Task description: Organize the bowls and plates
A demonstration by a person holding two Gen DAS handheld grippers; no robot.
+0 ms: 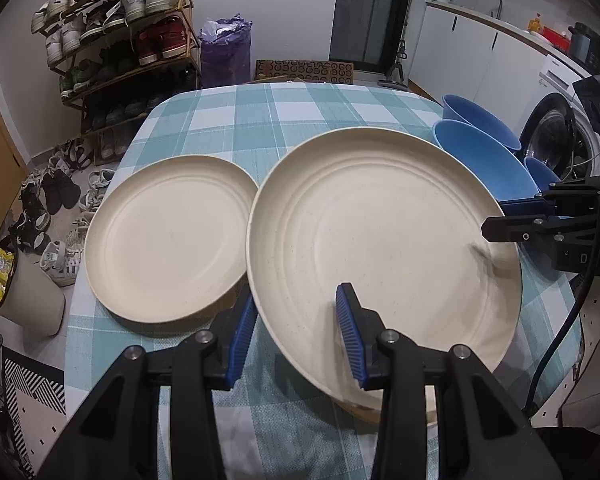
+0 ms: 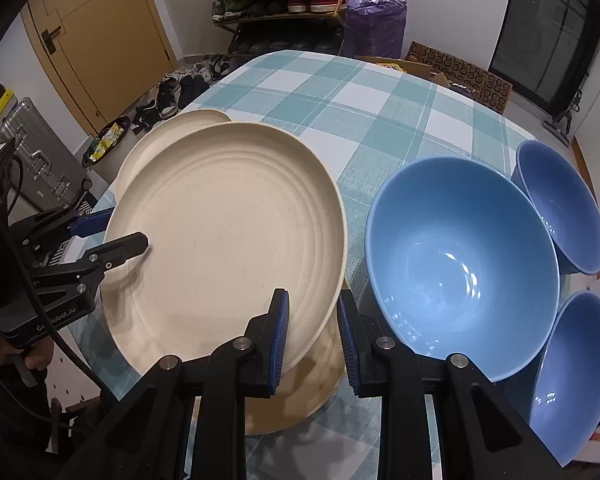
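- The large cream plate (image 1: 384, 248) is tilted above the checked tablecloth (image 1: 260, 116), over another cream plate (image 2: 300, 400) that lies beneath it.
- The left gripper (image 1: 298, 338) straddles its near-left rim with jaws spread wide, one finger over and one under; contact is hard to judge.
- The right gripper (image 2: 314, 338) stands likewise at the opposite rim, jaws apart.
- A smaller cream plate (image 1: 168, 240) lies flat just beside it.
- Three blue bowls (image 2: 460, 264) sit together on the other side.
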